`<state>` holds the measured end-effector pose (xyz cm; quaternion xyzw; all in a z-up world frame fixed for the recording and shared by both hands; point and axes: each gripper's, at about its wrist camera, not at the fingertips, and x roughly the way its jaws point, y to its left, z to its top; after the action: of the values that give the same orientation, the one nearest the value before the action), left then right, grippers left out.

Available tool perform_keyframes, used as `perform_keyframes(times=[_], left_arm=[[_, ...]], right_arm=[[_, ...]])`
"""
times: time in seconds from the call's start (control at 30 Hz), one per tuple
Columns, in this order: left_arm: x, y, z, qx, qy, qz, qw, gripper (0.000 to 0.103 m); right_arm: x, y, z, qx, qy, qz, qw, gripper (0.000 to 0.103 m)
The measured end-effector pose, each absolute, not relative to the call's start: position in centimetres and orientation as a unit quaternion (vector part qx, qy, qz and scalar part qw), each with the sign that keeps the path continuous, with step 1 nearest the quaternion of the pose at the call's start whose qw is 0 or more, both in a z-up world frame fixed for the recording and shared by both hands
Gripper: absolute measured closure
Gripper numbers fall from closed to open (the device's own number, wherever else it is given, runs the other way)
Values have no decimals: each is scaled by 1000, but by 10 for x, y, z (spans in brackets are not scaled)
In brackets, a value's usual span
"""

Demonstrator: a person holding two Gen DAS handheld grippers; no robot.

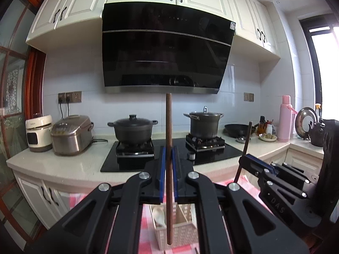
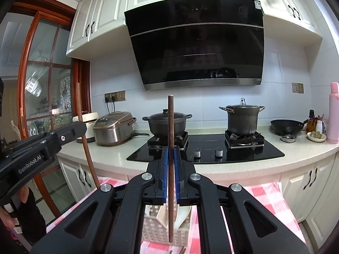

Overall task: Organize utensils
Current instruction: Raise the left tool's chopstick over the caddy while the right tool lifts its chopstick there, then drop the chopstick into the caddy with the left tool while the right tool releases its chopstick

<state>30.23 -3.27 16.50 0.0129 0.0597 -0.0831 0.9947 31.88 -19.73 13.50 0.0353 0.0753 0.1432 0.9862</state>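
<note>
A: Left gripper (image 1: pixel 168 165) status?

B: Jaws are pressed onto a brown wooden chopstick (image 1: pixel 168 148). The stick is held upright between the blue pads (image 1: pixel 162 169); the top end is seen against the hood's lower edge, the bottom end hangs in front of the basket.

A: Right gripper (image 2: pixel 170 167)?

B: Same picture. A second wooden chopstick (image 2: pixel 170 148) is pinched between its blue pads, near vertical, with length showing above and below the jaws.

A: Cross-check from the other cameras?

B: The right gripper is seen at the right edge of the left view (image 1: pixel 254 165), with its stick tilted slightly. The left gripper is seen at the left edge of the right view (image 2: pixel 70 133), gripped by a hand (image 2: pixel 8 216), its stick slanted.

A: Basket location?

B: A white slotted utensil basket (image 1: pixel 180 235) is located below both grippers on a pink-and-white checked cloth (image 2: pixel 269 203). A white spoon (image 1: pixel 159 216) is lying in one compartment. Neither stick can be confirmed as touching the basket.

A: Background?

B: Countertop, black stove (image 2: pixel 211 154), two lidded pots, a rice cooker (image 2: pixel 114 127), a wok, a pink flask.
</note>
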Motion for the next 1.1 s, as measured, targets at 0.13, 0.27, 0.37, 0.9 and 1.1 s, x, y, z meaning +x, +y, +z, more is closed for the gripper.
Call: perform_keyframes(times=[0.13, 0.27, 0.37, 0.9, 1.1], left_arm=[[327, -37, 173, 13, 51, -76, 996, 97], [357, -34, 170, 2, 59, -71, 996, 97], [378, -28, 159, -11, 78, -71, 994, 97], [428, -14, 56, -35, 205, -76, 975, 97], [424, -14, 45, -20, 207, -55, 977, 89]], right_arm=[[338, -198, 137, 39, 74, 140, 987, 97], [359, -195, 131, 37, 82, 139, 986, 97], [371, -192, 121, 37, 97, 142, 984, 97], [406, -184, 57, 26, 194, 143, 970, 97], [407, -186, 51, 32, 201, 138, 969, 89]])
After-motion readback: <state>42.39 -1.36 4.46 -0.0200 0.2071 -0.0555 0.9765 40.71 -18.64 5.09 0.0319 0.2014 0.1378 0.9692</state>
